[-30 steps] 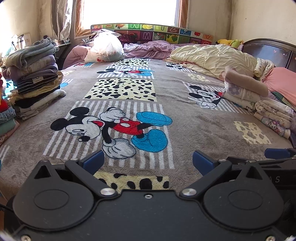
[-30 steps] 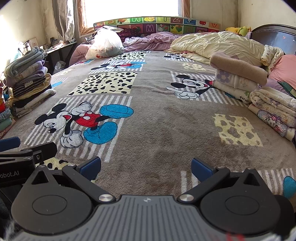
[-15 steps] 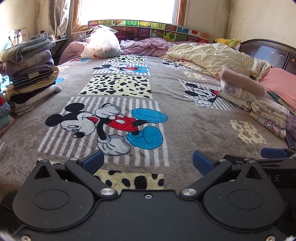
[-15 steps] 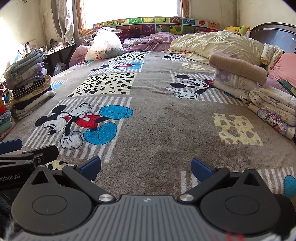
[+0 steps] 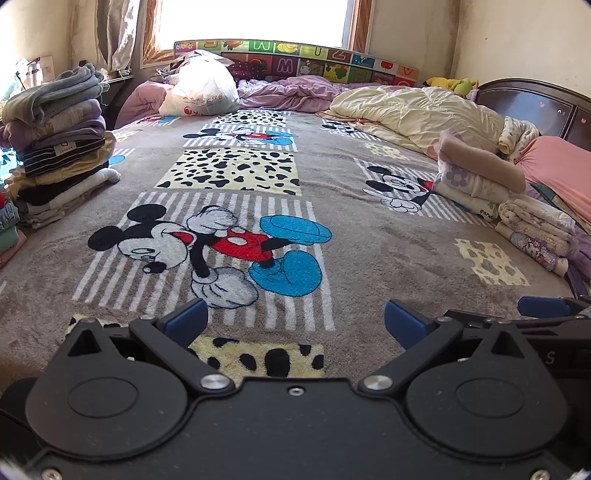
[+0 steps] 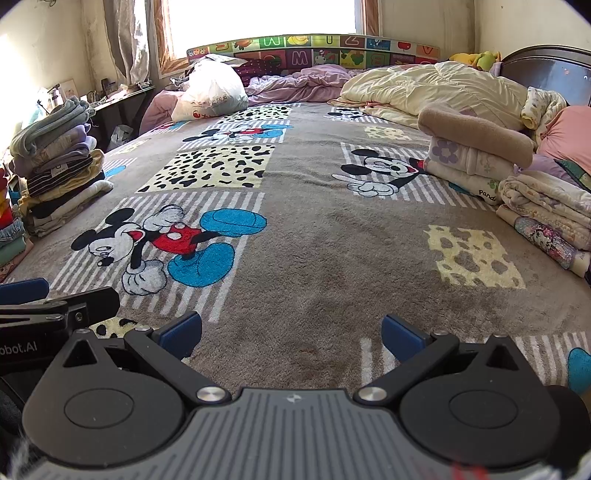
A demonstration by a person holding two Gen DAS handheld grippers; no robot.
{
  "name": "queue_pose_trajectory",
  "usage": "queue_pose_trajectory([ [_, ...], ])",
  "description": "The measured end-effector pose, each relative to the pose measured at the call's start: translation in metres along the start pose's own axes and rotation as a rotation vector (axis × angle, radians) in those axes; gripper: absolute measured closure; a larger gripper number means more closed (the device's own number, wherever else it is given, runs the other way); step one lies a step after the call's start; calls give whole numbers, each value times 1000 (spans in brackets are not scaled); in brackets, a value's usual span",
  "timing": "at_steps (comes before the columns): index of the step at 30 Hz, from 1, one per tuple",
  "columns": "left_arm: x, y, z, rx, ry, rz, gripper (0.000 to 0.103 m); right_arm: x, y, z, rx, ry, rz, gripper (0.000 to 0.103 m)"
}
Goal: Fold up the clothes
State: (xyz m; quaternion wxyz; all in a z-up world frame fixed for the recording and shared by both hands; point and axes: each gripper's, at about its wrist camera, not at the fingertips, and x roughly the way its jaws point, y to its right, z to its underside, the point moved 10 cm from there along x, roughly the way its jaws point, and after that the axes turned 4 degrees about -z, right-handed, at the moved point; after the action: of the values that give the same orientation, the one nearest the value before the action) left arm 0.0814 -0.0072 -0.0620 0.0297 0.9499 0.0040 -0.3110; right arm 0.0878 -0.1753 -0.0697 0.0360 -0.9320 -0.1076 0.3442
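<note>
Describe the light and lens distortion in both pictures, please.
Left wrist view: the window is blown out to white, and the blanket bulges with fisheye curve. Right wrist view: the same window glare, sunlit quilt, dark corners from the lens; both hand-held grippers look sharp.

A white plastic bag (image 5: 201, 90) and cream quilt (image 5: 417, 110) lie on the cartoon-mouse blanket (image 5: 351, 236).

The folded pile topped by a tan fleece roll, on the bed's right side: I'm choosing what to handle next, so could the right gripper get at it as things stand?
Probably yes. The right gripper is open and empty, with only bare brown cartoon-print blanket between it and the pile topped by the tan fleece roll.
</note>
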Motion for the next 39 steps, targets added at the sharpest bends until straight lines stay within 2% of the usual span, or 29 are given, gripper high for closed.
queue_pose_trajectory([
  [39, 7, -3, 0, 18, 5, -19, 0, 11, -2, 2, 20, -8, -24, 0],
])
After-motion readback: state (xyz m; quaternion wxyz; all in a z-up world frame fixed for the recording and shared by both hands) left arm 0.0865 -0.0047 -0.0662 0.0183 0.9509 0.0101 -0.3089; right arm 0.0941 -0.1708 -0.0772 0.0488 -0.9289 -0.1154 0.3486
